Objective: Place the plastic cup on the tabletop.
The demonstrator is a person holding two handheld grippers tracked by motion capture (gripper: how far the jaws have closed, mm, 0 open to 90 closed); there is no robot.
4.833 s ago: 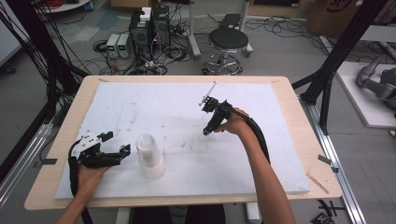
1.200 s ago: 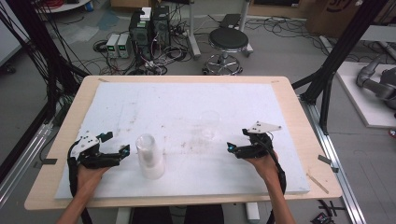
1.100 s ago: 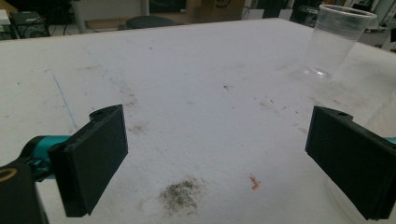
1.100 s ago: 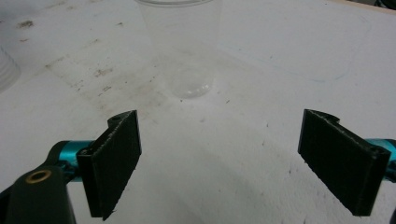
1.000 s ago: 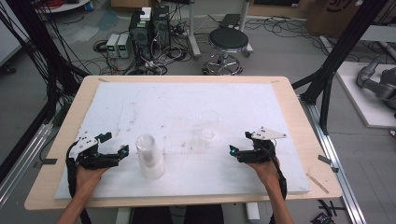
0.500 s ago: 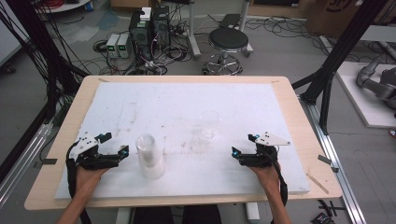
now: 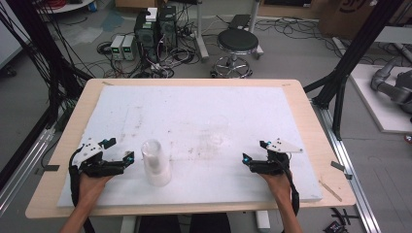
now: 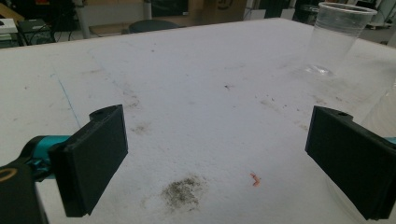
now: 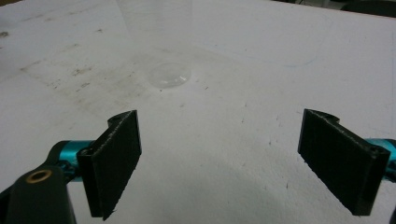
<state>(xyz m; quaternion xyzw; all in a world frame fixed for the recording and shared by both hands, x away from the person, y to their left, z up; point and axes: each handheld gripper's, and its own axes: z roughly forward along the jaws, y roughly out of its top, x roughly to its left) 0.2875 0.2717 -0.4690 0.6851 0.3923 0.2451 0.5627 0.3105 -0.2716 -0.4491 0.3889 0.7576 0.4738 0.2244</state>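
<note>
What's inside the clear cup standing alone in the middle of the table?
The single clear cup looks empty: its bare bottom shows through the wall in the right gripper view. Nothing covers it.

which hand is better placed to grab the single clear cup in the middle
Right. The right gripper has its jaws open and aimed at the clear cup, with bare table between. The left gripper sits beside the cup stack, farther from that cup.

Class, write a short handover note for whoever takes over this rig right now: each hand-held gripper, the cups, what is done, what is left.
Left hand-held gripper: open, empty, resting low beside the frosted cup stack.
Right hand-held gripper: open, empty, low on the white board.
Single clear cup: upright, standing alone mid-board, apart from the stack.
Done: one cup stands separate.
Left: probably the stack's remaining cups; neither is gripped yet.
</note>
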